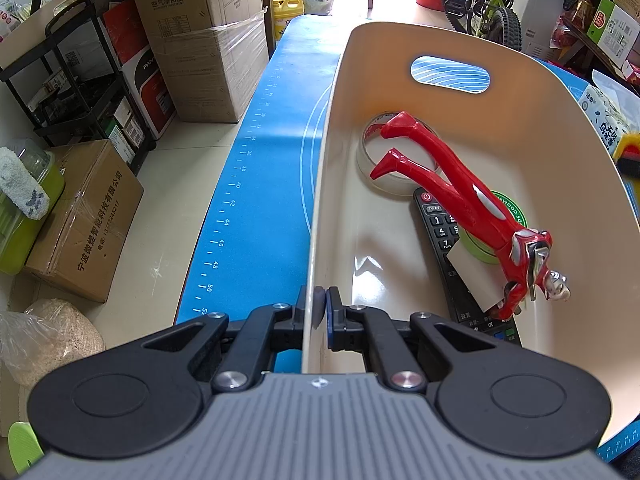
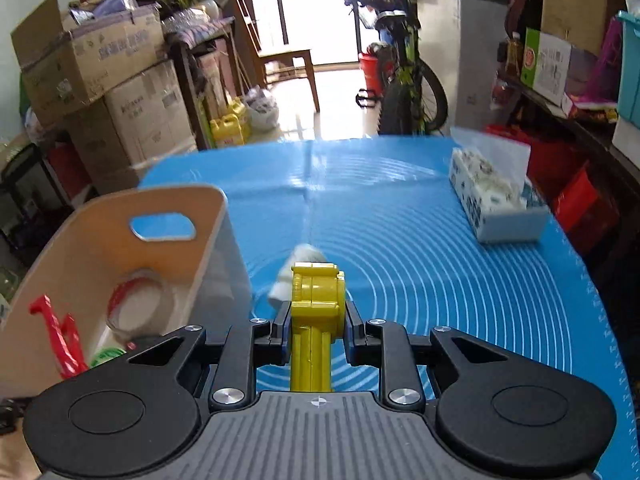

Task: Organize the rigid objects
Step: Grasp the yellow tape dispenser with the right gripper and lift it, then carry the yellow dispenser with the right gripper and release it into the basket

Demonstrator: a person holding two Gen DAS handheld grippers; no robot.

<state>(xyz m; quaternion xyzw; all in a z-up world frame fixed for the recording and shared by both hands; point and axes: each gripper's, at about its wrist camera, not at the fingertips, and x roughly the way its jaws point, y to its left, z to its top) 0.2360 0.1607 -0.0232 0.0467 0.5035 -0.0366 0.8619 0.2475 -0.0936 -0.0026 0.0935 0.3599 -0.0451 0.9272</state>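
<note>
Both hand-held grippers pinch: left [image 1: 322, 306] on bin wall [image 1: 316, 216], right [image 2: 316, 320] on half-hidden yellow toy [image 2: 318, 292].

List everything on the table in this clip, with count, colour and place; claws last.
bin: 1, cream, on the mat's left side
figure: 1, red, in bin, lying over the tape rolls and remote
clear tape roll: 1, red-printed, in bin
green tape roll: 1, in bin under figure
remote: 1, black, bin floor
white object: 1, blurred, on mat beyond the yellow toy
tissue pack: 1, white-blue, mat's far right
mat: 1, blue
yellow toy: 1, in right claw
left claw: shut on bin wall
right claw: shut on yellow toy
</note>
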